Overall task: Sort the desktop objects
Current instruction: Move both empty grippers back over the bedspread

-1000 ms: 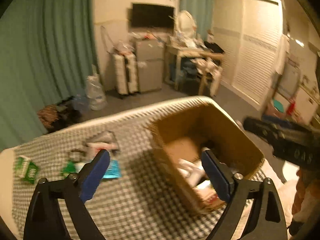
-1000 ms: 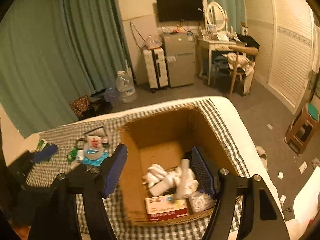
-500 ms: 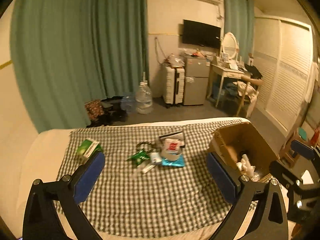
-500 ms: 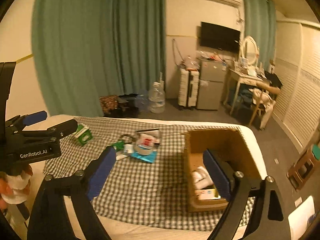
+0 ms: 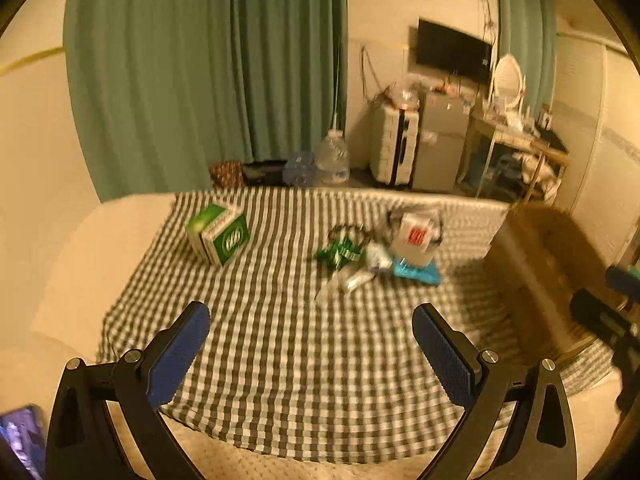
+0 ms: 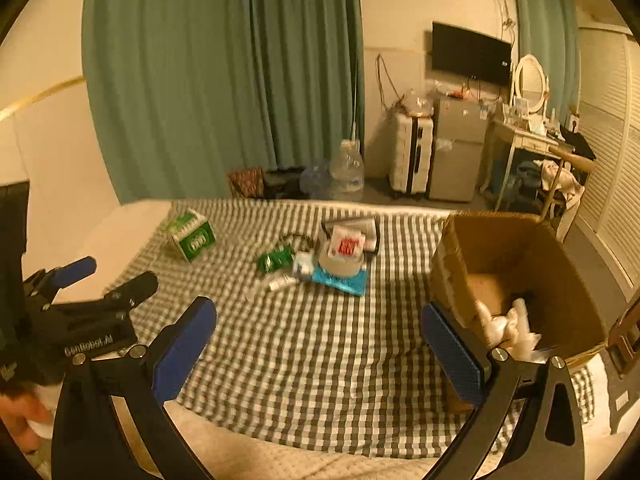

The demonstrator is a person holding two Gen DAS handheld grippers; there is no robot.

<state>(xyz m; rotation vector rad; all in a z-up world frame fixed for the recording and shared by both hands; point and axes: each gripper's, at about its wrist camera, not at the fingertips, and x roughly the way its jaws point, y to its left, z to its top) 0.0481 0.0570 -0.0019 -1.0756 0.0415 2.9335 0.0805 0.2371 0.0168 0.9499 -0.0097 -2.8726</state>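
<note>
We judge the sort partly done: some white items already lie in the cardboard box (image 6: 516,280), while the green carton (image 6: 192,236) and the central pile (image 6: 332,260) wait on the checked cloth (image 6: 320,352), our left claw (image 5: 312,354) spread empty, our right claw (image 6: 320,348) opening empty.

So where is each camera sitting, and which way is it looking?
Left wrist: on the left gripper, looking down over the checked cloth at the green box; its open jaws show, empty, and the right gripper at the edge.
Right wrist: on the right gripper, facing the cardboard box; its jaws are opening, empty; the left gripper and a hand show.
Both share: green box, cloth, the pile of small things.
</note>
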